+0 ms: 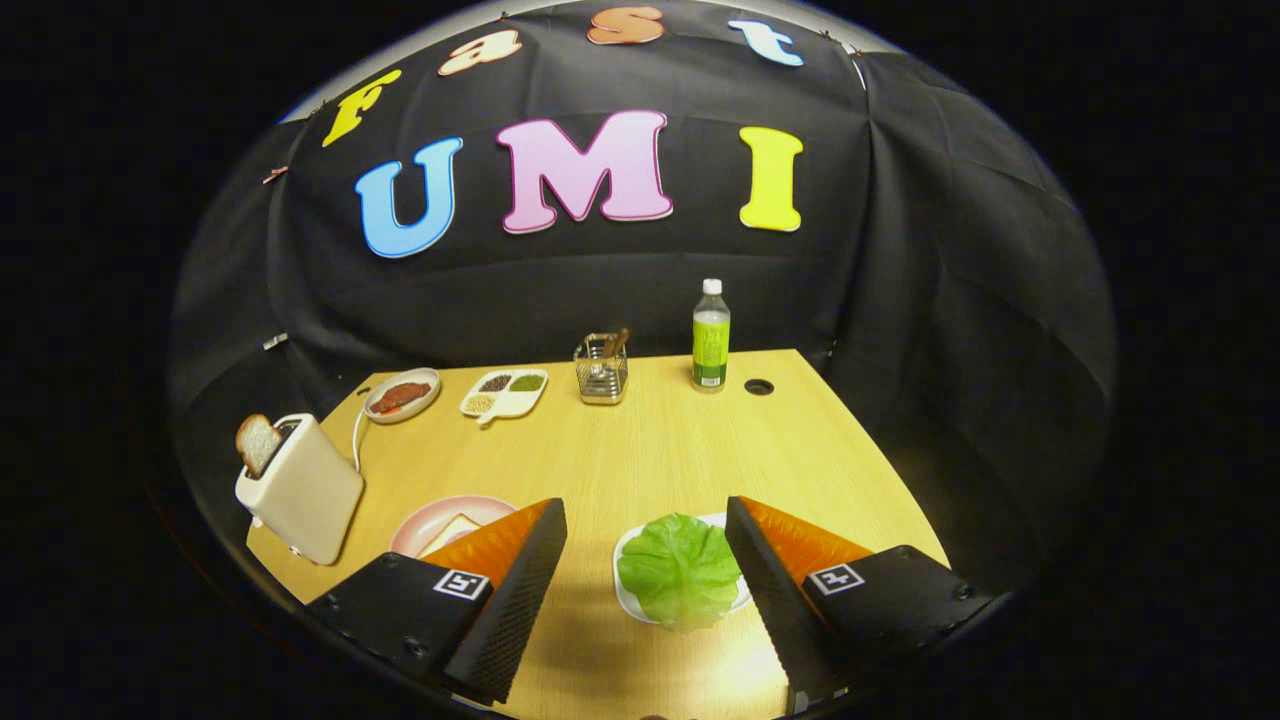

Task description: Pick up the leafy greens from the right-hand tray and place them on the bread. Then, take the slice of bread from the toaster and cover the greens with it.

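— Leafy greens [679, 570]: where do they lie on the wooden table [660, 440]?
— On a white tray [628, 590], between the spread fingers of the gripper [646, 520], hard by the right one at about one o'clock. The fingers stand wide apart, holding nothing.
— And the toaster [300, 490]?
— At ten o'clock, a bread slice [257, 443] standing in its slot. Beside it, half behind the left finger, a pink plate [440, 520] carries bread [452, 530].
— Farther off?
— At twelve, a green bottle [710, 335], a wire utensil holder [601, 370], a divided dish [504, 392], a small meat plate [402, 394].
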Tool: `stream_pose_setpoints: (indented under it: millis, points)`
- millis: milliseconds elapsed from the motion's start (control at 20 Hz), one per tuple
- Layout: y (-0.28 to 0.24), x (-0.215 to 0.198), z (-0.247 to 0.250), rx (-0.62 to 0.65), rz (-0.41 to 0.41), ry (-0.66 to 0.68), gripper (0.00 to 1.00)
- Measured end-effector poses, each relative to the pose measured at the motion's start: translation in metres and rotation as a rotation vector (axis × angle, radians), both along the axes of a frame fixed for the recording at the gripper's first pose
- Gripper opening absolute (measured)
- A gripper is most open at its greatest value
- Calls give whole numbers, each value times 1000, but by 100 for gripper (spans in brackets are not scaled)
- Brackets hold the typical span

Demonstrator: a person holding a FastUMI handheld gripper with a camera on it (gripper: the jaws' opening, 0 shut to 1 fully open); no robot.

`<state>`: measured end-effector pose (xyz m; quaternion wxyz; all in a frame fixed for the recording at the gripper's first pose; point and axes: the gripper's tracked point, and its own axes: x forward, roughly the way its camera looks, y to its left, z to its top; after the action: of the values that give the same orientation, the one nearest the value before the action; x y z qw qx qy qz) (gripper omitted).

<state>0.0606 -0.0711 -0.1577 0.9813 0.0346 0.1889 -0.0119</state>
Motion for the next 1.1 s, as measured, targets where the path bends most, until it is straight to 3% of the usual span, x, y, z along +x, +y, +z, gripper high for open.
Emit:
stream_pose_setpoints:
  millis: [700,900,1100]
  points:
    - [-32,31,-148,-39,84,333,99]
    - [-31,36,-169,-67,116,376,87]
    - [-30,33,-173,-80,136,393,86]
